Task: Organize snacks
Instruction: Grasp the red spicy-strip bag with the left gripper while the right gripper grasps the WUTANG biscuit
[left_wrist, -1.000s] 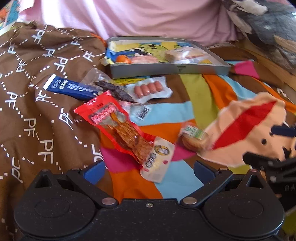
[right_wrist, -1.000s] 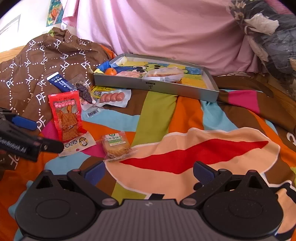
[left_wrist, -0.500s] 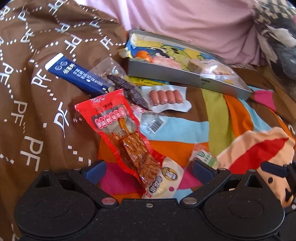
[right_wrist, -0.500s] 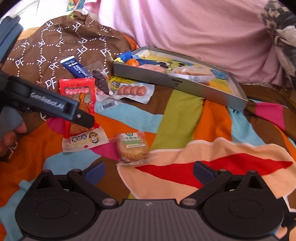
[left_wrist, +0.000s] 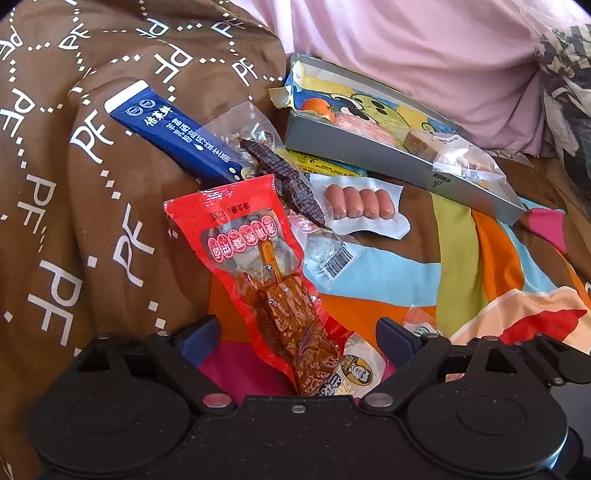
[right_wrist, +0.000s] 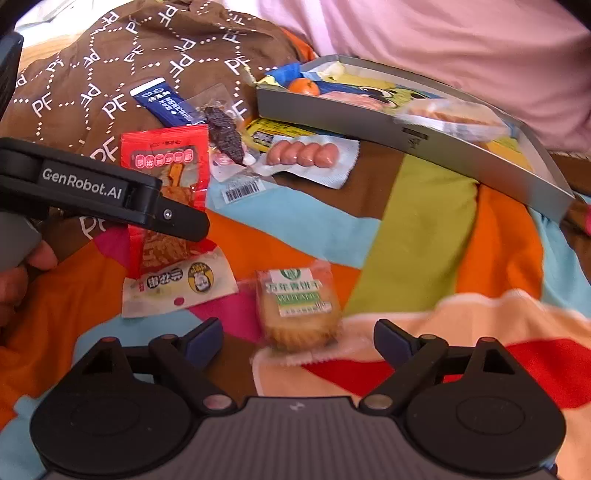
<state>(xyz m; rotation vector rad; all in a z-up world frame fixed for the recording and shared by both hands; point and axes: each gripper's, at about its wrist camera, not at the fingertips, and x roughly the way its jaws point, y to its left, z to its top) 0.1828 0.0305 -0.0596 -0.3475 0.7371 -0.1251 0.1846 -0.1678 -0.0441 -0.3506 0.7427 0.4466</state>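
Note:
A red packet of spiced dried tofu (left_wrist: 258, 266) lies on the patchwork blanket, its lower end between the fingers of my open left gripper (left_wrist: 297, 334). In the right wrist view one finger (right_wrist: 177, 218) of that gripper crosses over the red packet (right_wrist: 166, 166). A round biscuit in a clear wrapper (right_wrist: 295, 306) lies just ahead of my right gripper (right_wrist: 298, 338), which is open and holds nothing. The grey tray (left_wrist: 406, 173) behind holds an orange and some wrapped snacks.
Loose beside the tray (right_wrist: 369, 129) are a sausage pack (left_wrist: 360, 205), a blue sachet (left_wrist: 173, 136), a dark dried snack in clear wrap (left_wrist: 284, 181) and a yellow packet (right_wrist: 273, 133). A brown "PF" cloth (left_wrist: 74, 221) rises on the left. A hand (right_wrist: 22, 273) holds the left gripper.
My left gripper has come forward and down over the red packet. The right gripper has closed in on the biscuit, which now lies between its fingertips. Both stay open.

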